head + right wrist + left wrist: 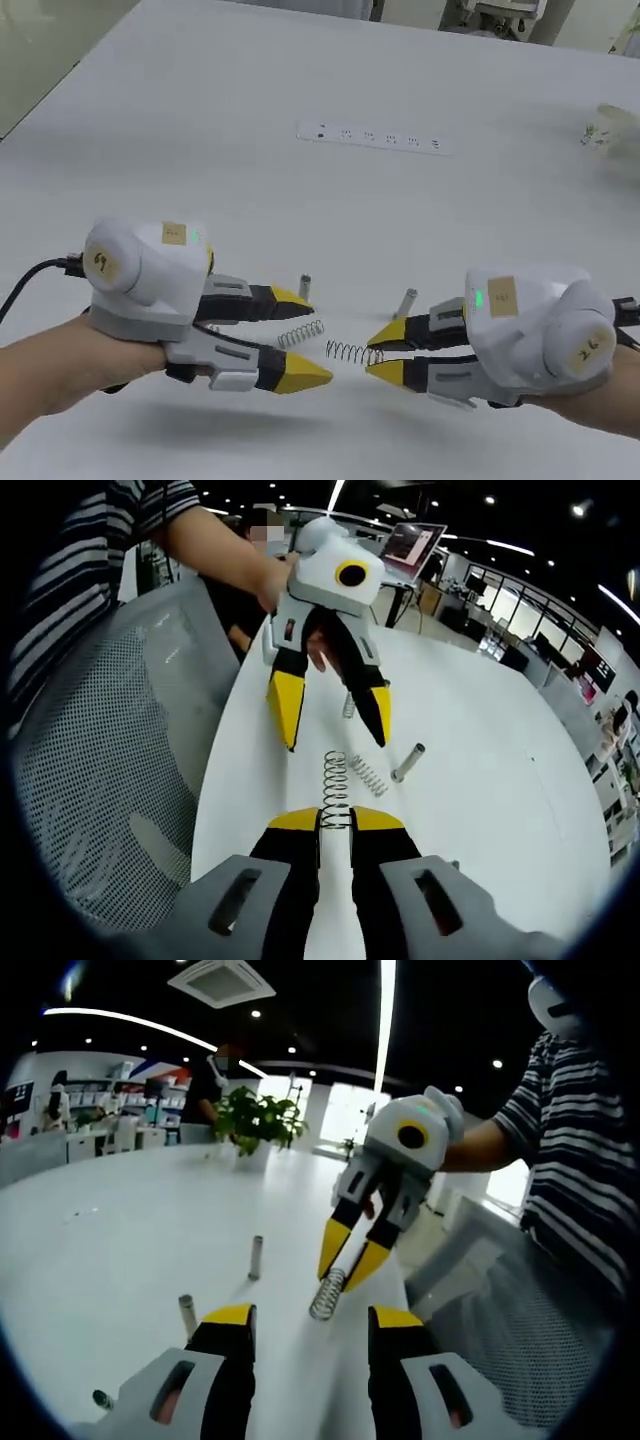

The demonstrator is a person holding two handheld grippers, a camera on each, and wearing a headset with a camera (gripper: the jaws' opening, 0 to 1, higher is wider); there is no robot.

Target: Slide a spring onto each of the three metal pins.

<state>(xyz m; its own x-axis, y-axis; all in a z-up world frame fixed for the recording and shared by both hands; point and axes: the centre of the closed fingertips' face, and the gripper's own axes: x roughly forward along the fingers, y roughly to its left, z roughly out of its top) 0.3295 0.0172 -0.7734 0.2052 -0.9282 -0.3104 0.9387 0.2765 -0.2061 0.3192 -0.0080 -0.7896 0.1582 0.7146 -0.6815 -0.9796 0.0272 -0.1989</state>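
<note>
Now: one spring pinched, one lying loose

Head view. My right fingers [392, 333] are closed almost together on one end of a spring [348, 352]. The rest of the coil sticks out roughly level past the yellow tips, toward my left hand. The right gripper view agrees: both tips clamp the near end, and the coil runs straight ahead.

My left fingers [292, 372] are spread wide with nothing in them. The tips point toward the right pair, close to them but apart.

A second spring [300, 335] lies flat on the white table [200, 120], just beside the free end of the held one. From above it shows in the gap between the two left tips.

Two metal pins stand on the table just behind the fingers, both bare. The left pin [305, 287] is next to my upper left tip. The right pin [407, 302] is near the right tips and looks slightly tilted.

Further back lies a white power strip [378, 138]. A paper cup [608, 126] sits at the far right edge.
</note>
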